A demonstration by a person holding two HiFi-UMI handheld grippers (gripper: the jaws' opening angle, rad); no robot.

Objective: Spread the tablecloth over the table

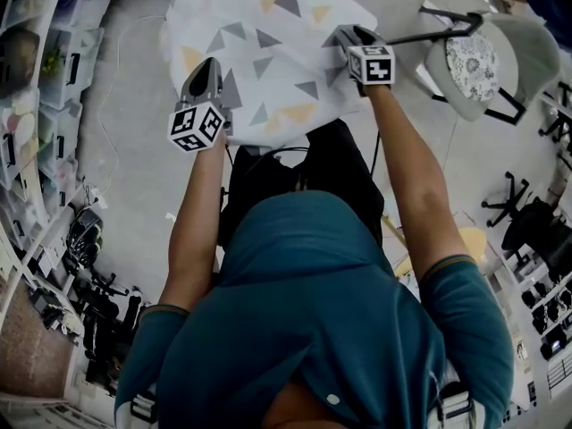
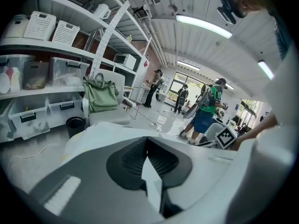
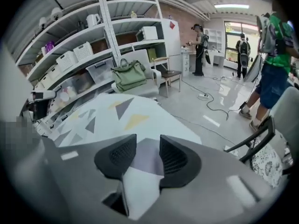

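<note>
In the head view the tablecloth (image 1: 268,52), white with grey and yellow triangles, lies billowed out ahead of the person. Its near edge is lifted by the left claw (image 1: 211,66) and the right claw (image 1: 342,36), one toward each near corner. The table cannot be made out under it, so I cannot tell whether the far side hangs properly. I judge the spreading well under way: the cloth is opened and laid forward, and what is left is to lower the near edge, pull it square and let go. In the left gripper view the left claw (image 2: 147,148) is pressed together on a thin fold of the tablecloth (image 2: 107,132), and the rest of the sheet lies just beyond its tips. In the right gripper view the right claw (image 3: 142,153) pinches a thicker bunch of the tablecloth (image 3: 117,113) between its pads, with the patterned sheet stretching out just ahead and to the left.
</note>
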